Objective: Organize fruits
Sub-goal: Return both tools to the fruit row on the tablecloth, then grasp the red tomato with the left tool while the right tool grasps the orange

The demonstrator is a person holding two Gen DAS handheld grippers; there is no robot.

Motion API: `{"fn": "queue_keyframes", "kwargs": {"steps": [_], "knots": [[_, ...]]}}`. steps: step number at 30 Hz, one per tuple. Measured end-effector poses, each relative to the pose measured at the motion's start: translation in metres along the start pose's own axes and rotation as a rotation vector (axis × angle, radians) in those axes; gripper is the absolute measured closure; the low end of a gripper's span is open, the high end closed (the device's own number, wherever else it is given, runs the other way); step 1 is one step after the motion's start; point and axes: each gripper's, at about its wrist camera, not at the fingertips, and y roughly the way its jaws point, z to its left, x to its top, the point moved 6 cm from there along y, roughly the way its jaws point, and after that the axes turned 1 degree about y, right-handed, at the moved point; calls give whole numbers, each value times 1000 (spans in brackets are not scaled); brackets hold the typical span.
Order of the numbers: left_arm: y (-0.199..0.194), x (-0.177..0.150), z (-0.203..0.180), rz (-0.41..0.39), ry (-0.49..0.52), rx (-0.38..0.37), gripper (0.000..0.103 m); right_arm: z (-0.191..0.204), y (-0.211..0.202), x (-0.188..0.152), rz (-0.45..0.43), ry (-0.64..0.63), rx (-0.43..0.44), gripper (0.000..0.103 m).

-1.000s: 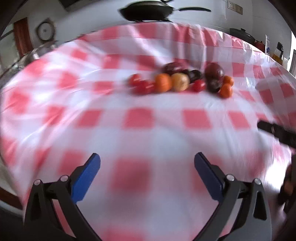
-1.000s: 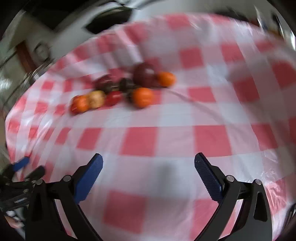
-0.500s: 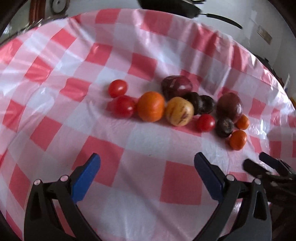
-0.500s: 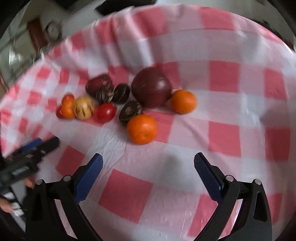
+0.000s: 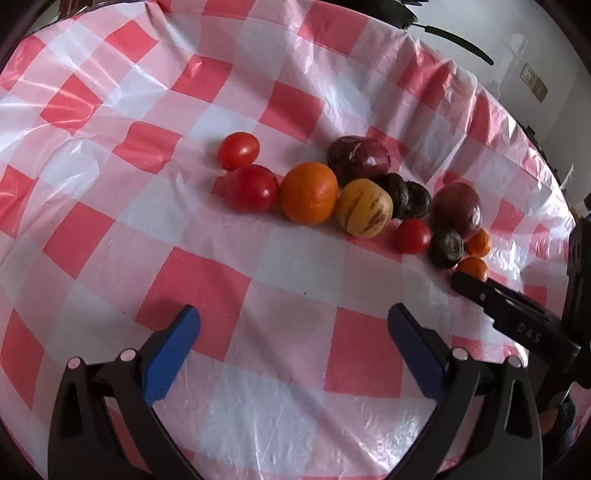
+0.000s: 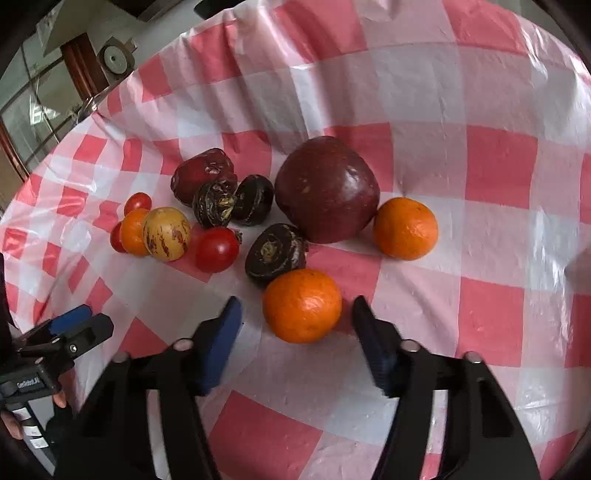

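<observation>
- Right gripper (image 6: 295, 321): jaws closing around the round orange tangerine (image 6: 302, 305) on the checked-cloth bench (image 6: 480, 206), pads not touching it!
- Left gripper (image 5: 293, 332): jaws wide open, nothing between; its view alone shows the black pan handle (image 5: 458, 42).

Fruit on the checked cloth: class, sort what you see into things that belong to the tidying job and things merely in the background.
Part of the job:
- oranges
- tomatoes
- big dark red apple
- yellow striped fruit
- small dark fruits
- right tongs, closing round an orange

Just lying about:
- pan
- window
</observation>
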Motion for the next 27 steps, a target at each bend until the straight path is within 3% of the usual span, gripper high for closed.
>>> {"fn": "queue_keyframes", "kwargs": {"steps": [4,7,13,15,21,27], "knots": [[-2,-1,1,-1,-4,-11,1,7,-3,0,-31,-38,-40,61],[-6,2,11,-16,-48,-8,1,7,-9,0,-72,-34,-32,63],[-18,16,55,-82,-164,106,1,2,-22,1,-146,-3,-10,63],[-15,20,61,-72,-161,137,7,-2,-23,2,-150,24,3,63],[12,41,50,1,1,228,22,-2,-20,1,-135,33,15,63],[35,65,34,7,129,225,41,-3,-19,1,-127,39,16,63]]}}
